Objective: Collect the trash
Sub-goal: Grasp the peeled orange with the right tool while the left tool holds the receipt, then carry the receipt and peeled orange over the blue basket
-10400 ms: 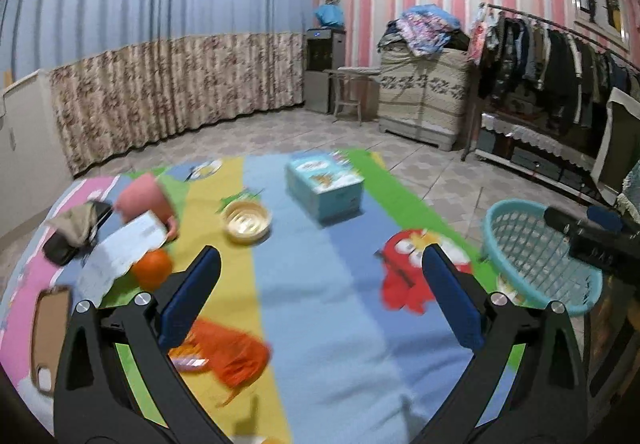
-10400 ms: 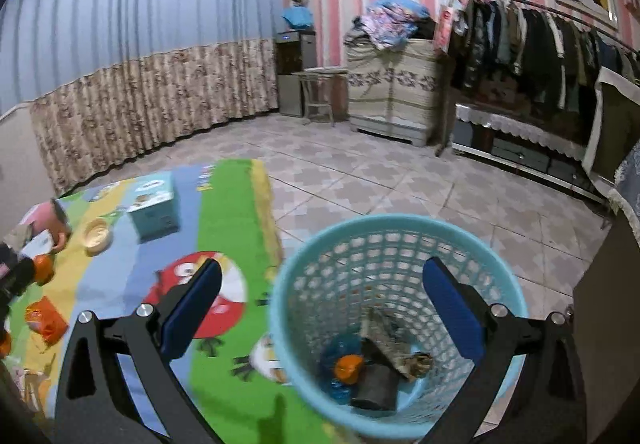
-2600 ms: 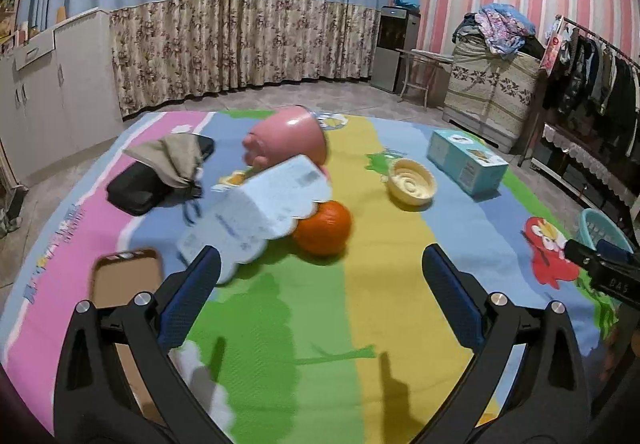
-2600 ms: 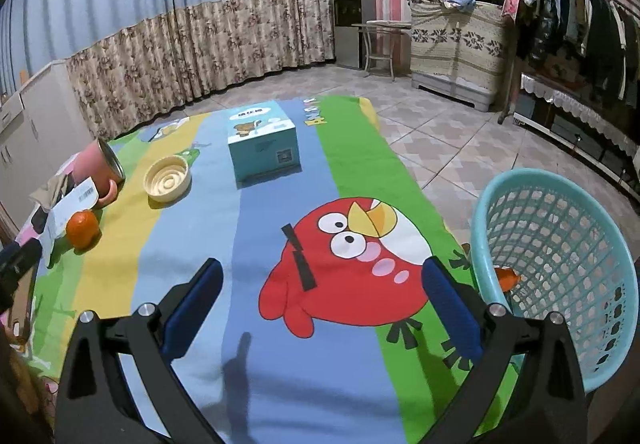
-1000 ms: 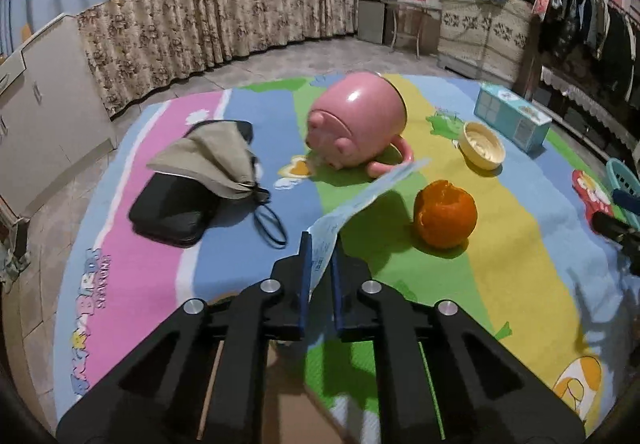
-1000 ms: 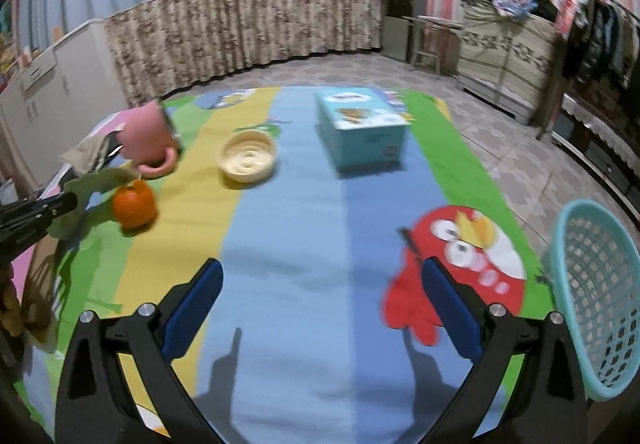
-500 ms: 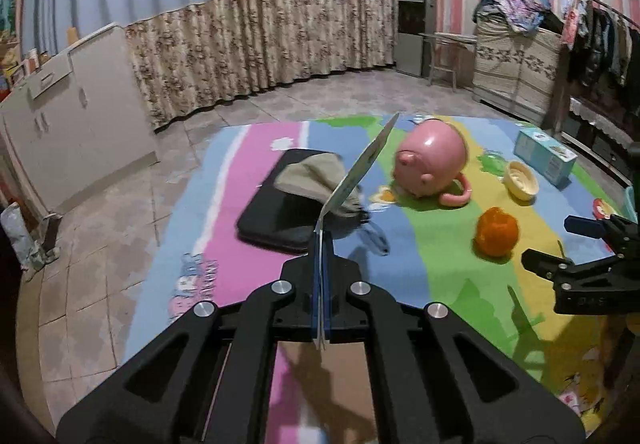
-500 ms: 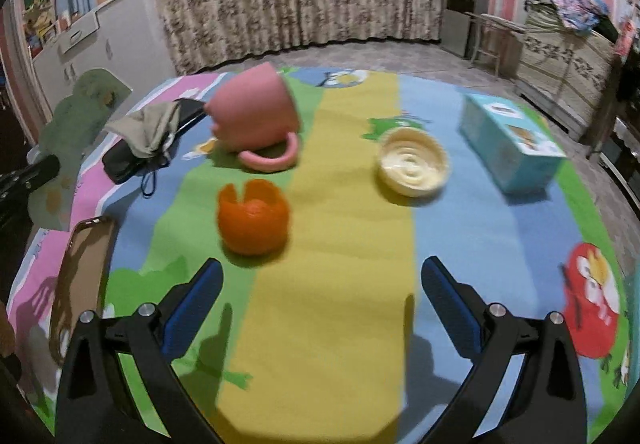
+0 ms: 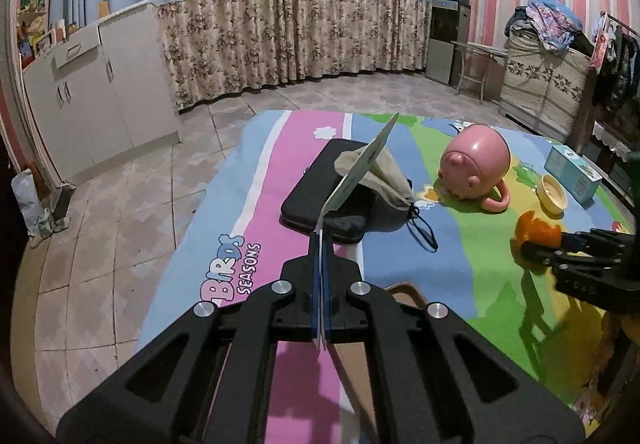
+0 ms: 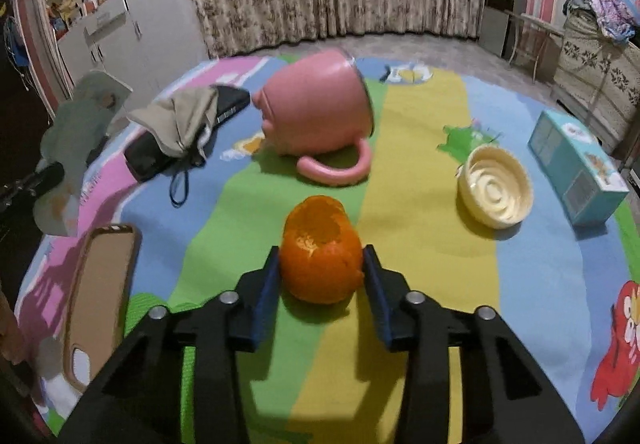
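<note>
Your right gripper (image 10: 322,270) has just been closing, and its blue pads now press both sides of the hollow orange peel shell (image 10: 320,250), dimpled outside, pale and ragged at its open top, just above the striped, cartoon-printed play mat (image 10: 420,148). Your left gripper (image 9: 322,284) is clamped fully on the thin white paper card (image 9: 354,174), which stands edge-on and rises away from you. To the left of the peel lies a flat brown phone case (image 10: 98,296). Farther off, a glossy pink pig-shaped mug (image 10: 316,116) lies on its side, handle toward you. Left of it, a limp beige cloth pouch (image 10: 180,120) drapes over a black case (image 10: 146,154). Right of the mug sit a ribbed cream bowl (image 10: 496,190) and a teal cardboard box (image 10: 576,172).
</note>
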Tool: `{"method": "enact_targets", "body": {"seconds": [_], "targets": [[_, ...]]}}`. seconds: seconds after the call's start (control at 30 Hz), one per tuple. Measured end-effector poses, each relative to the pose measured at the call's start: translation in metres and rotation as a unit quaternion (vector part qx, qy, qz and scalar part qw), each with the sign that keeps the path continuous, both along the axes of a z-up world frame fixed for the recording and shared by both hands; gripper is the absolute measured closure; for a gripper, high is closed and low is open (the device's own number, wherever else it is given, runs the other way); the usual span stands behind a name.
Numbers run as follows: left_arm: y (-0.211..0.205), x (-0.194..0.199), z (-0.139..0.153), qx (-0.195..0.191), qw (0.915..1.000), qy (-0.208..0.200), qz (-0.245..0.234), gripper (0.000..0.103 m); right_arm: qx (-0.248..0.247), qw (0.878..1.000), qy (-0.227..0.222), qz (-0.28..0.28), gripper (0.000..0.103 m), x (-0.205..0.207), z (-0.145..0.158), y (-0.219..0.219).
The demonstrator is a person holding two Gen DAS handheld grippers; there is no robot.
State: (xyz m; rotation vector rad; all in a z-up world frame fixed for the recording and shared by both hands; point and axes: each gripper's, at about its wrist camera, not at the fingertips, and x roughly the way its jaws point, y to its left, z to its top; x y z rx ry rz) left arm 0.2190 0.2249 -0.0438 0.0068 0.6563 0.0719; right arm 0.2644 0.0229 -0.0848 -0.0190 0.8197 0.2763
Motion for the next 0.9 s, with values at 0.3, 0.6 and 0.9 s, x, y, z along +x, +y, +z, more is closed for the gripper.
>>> {"method": "enact_targets", "body": {"seconds": [0.3, 0.6, 0.9], "targets": [[-0.055, -0.009, 0.029, 0.001, 0.9988, -0.037, -0.031, 0.103, -0.019, 0.994, -0.076, -0.074, 0.064, -0.067, 0.058, -0.102], [-0.163, -0.020, 0.048, -0.001, 0.9917, -0.056, -0.116, 0.103, -0.059, 0.970, -0.086, -0.220, 0.064, -0.123, 0.084, -0.268], [-0.292, -0.035, 0.052, 0.002, 0.9751, -0.059, -0.214, 0.103, -0.054, 0.947, -0.079, -0.307, 0.064, -0.145, 0.075, -0.370]]}}
